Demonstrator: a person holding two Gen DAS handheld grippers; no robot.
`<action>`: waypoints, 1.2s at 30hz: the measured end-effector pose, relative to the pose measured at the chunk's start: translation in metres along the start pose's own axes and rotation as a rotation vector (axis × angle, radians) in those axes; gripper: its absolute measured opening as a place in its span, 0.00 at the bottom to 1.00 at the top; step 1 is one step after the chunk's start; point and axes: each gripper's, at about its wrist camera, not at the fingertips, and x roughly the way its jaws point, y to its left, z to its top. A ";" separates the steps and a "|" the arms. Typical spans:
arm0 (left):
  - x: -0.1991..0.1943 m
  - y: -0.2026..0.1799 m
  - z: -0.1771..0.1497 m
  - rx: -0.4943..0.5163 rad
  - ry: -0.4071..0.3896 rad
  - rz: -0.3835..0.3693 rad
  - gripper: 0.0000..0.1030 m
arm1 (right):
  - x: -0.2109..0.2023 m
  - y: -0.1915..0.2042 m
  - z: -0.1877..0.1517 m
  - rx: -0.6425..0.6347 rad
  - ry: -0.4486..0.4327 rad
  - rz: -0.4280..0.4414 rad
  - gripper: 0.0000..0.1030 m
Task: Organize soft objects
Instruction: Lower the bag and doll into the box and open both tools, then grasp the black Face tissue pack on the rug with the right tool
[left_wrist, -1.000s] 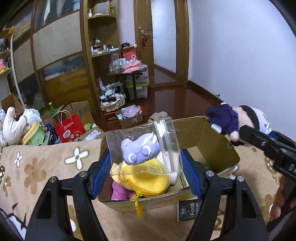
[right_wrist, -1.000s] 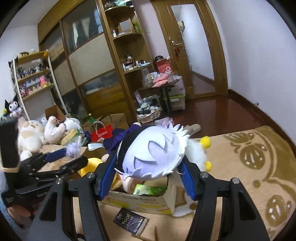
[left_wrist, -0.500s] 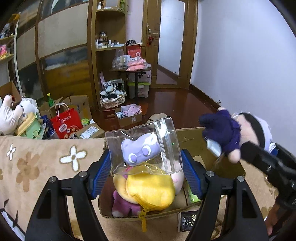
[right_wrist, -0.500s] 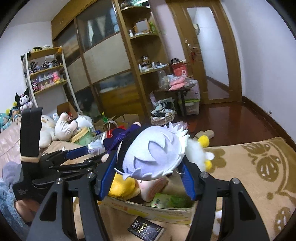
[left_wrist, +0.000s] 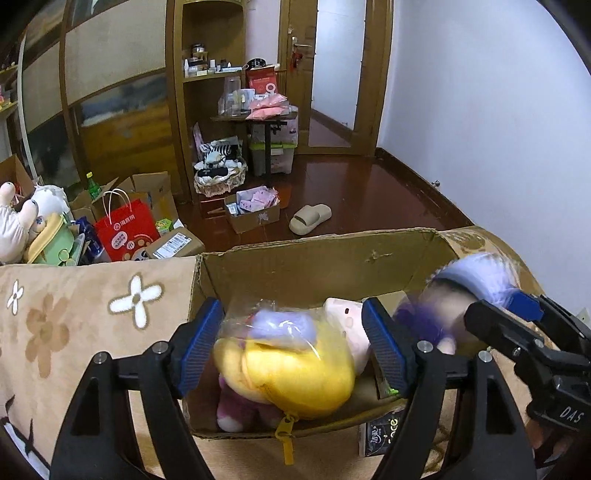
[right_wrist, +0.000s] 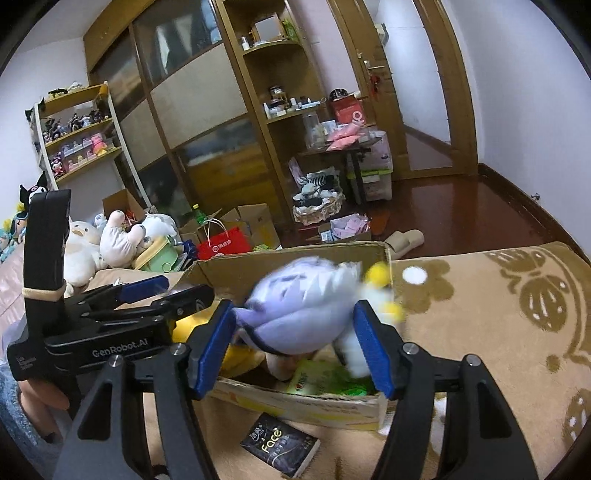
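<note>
An open cardboard box (left_wrist: 317, 254) sits on a beige patterned blanket. My left gripper (left_wrist: 291, 345) is low over the box, its blue pads on either side of a clear bag with a purple toy (left_wrist: 284, 326) and a yellow plush pouch (left_wrist: 295, 373); the toys are blurred. A pink plush (left_wrist: 347, 314) lies behind them. My right gripper (right_wrist: 295, 345) is shut on a doll with lavender hair (right_wrist: 303, 306), blurred, tipped down into the box (right_wrist: 295, 398). That doll shows at the right of the left wrist view (left_wrist: 465, 288).
A black "face" packet (right_wrist: 280, 446) lies on the blanket (right_wrist: 498, 306) in front of the box. Plush toys (right_wrist: 110, 243), a red bag (left_wrist: 125, 229) and cartons sit beyond the blanket's far edge. A slipper (left_wrist: 310, 218) lies on the wooden floor.
Both grippers have dropped toward the box. The bagged purple toy and yellow pouch went down into it, and the lavender-haired doll has tipped lower over the box's right side.
</note>
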 end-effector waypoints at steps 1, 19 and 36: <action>-0.001 -0.001 0.000 0.001 0.001 0.006 0.83 | -0.001 0.000 0.001 0.002 -0.002 -0.001 0.72; -0.099 0.018 -0.024 -0.042 -0.090 0.174 0.97 | -0.050 0.022 -0.016 -0.028 -0.001 -0.070 0.98; -0.157 0.009 -0.068 0.049 -0.043 0.149 0.97 | -0.059 0.035 -0.058 -0.081 0.115 -0.152 0.98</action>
